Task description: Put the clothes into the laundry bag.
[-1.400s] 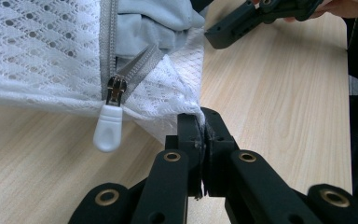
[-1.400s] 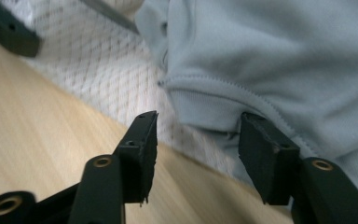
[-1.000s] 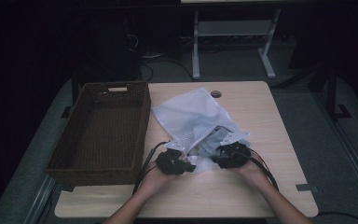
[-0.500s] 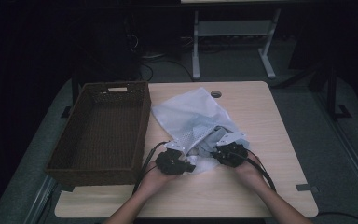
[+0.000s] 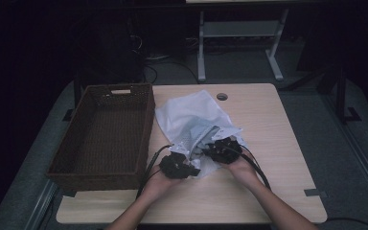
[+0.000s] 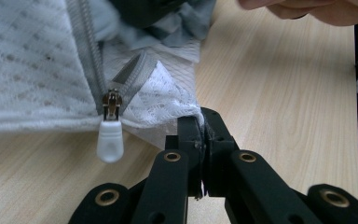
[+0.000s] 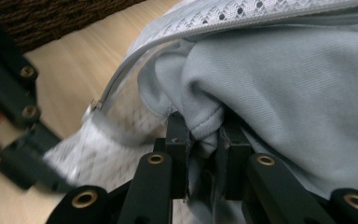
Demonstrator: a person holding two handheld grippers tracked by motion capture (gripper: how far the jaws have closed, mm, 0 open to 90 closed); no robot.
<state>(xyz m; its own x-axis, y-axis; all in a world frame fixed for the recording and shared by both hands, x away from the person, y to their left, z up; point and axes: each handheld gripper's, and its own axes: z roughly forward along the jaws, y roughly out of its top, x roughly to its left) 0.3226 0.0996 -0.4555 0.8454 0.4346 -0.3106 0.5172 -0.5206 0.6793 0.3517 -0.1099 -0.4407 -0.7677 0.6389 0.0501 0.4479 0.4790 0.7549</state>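
A white mesh zip bag point(image 5: 191, 115) lies on the wooden table point(image 5: 268, 124), its opening toward me. My left gripper point(image 5: 181, 162) is shut on the bag's mesh corner point(image 6: 168, 98), just right of the white zipper pull point(image 6: 110, 140). Grey cloth point(image 7: 284, 79) bulges out of the bag's opening under the zipper edge point(image 7: 242, 18). My right gripper point(image 5: 222, 147) has just been closing, and its jaws now pinch a fold of that grey cloth point(image 7: 204, 126). In the right gripper view the left gripper point(image 7: 14, 93) shows blurred at the left.
A long dark wicker basket point(image 5: 146, 124) stands at the table's left, close beside the bag and the left hand. A round cable hole point(image 5: 222, 96) sits near the far edge. Bare tabletop stretches right of the right hand.
The right gripper has shifted left and a little away from me, into the bag's opening, and the bag's near edge now stands higher. The left gripper has kept still.
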